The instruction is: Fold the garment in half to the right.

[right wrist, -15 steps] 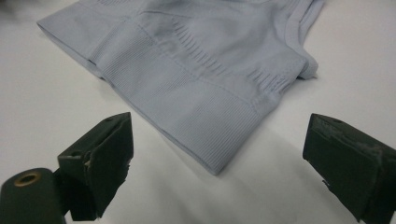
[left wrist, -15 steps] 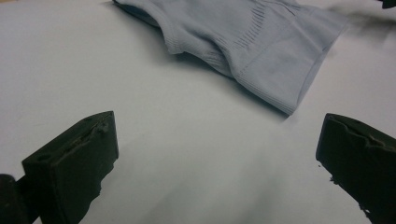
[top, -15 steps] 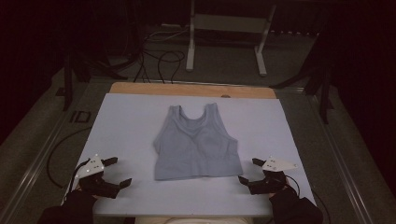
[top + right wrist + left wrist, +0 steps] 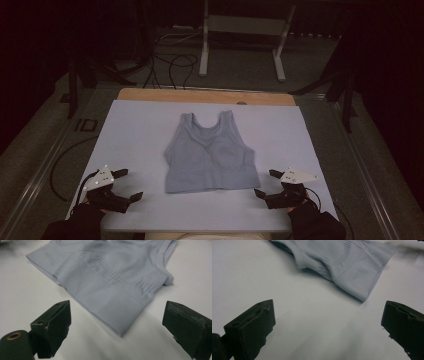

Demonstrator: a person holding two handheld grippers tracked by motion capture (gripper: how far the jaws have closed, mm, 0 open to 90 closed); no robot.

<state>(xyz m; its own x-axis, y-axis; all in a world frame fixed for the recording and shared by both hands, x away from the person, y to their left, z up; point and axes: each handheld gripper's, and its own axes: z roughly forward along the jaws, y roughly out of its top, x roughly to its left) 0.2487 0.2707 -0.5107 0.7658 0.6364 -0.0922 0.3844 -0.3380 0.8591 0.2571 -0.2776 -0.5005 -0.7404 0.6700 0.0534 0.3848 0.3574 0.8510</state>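
Flanking the top (image 4: 210, 157) spread flat mid-table (image 4: 135, 125), left gripper (image 4: 129, 186) and right gripper (image 4: 265, 183) wait near its hem corners, jaws wide and empty; a shallow pinch risks bunching the thin fabric.

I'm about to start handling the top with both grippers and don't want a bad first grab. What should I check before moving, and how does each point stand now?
1. Left gripper open, nothing between its jaws: ok.
2. Right gripper open, nothing between its jaws: ok.
3. Pale blue-grey ribbed sleeveless top lying flat, straps away from the person: ok.
4. Bottom hem corners exposed: ok, the left gripper view shows one corner, the right gripper view the other.
5. Either gripper touching the fabric: no, both stand apart on the light sheet covering the table: ok.
6. Top is a single unfolded layer underneath: cannot tell.
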